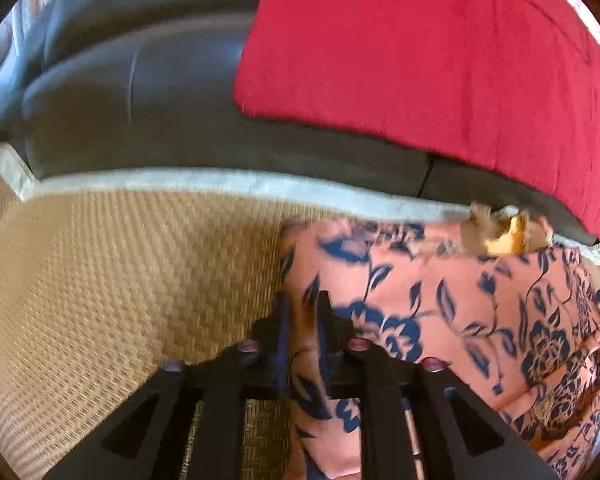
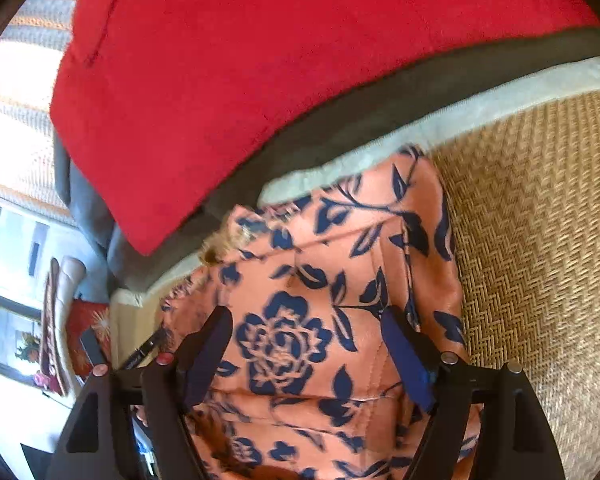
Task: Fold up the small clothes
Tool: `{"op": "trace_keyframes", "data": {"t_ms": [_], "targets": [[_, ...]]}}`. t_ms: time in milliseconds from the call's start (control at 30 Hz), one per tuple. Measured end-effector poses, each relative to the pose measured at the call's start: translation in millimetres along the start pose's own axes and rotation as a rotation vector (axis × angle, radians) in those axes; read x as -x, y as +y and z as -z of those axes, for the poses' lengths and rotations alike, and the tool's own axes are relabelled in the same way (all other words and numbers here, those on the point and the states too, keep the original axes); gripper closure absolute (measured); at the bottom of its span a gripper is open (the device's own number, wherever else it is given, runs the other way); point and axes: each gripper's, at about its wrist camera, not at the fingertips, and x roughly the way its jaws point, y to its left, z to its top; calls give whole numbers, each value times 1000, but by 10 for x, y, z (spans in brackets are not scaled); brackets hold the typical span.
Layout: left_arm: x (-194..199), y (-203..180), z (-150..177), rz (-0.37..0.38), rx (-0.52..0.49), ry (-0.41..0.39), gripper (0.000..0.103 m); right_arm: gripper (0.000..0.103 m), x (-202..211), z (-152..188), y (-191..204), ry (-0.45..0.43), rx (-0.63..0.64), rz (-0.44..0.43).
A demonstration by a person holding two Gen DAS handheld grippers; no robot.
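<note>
Fingers of the left gripper stand close together with the left edge of the floral garment running up between them; the pads seem to pinch the cloth, though blur keeps the contact from being certain. Fingers of the right gripper stand wide apart above the middle of the same garment, one to each side of a large blue rose, with nothing held between them.

That peach cloth with its dark blue flowers lies on a woven tan mat, its far edge just over the mat's pale border and near a grey sofa that carries a red cushion. It looks already doubled over, with a layered edge showing in the right wrist view.

My reading is that a fold is under way: one side is gripped while the other hand hovers to take its own hold. Next, the open pair probably needs to come down on the matching edge or corner and close, so both sides lift evenly. A one-sided pull would likely skew the crease or drag the cloth along the mat.
</note>
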Motion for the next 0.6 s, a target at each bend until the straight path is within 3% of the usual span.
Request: {"op": "trace_keyframes", "data": {"t_ms": [33,67,167,233,300,367,433,600], "targets": [[31,15,-14,12,-4,-7,58,23,57,-38,71,-20,13,-28],[17,14,-32,20,-5,-10,52,23,61,-73,96,-22,7,-52],[-177,9,-32,2,36,48,49,22,-110,-165,-2,11,-27,-73],[-291,25,-22,-3,50,73,49,24,-279,-194,-237,26,-95,33],[-69,78,9,-25,42,55,49,25,-172,-150,-290,-19,-146,-23],[280,135,96,15,44,-9,45,24,98,-8,-136,-56,-76,-20],[530,166,241,18,42,-36,33,24,330,201,-61,-60,-11,8],[1189,284,944,69,86,-24,31,24,890,904,-179,-29,48,85]]}}
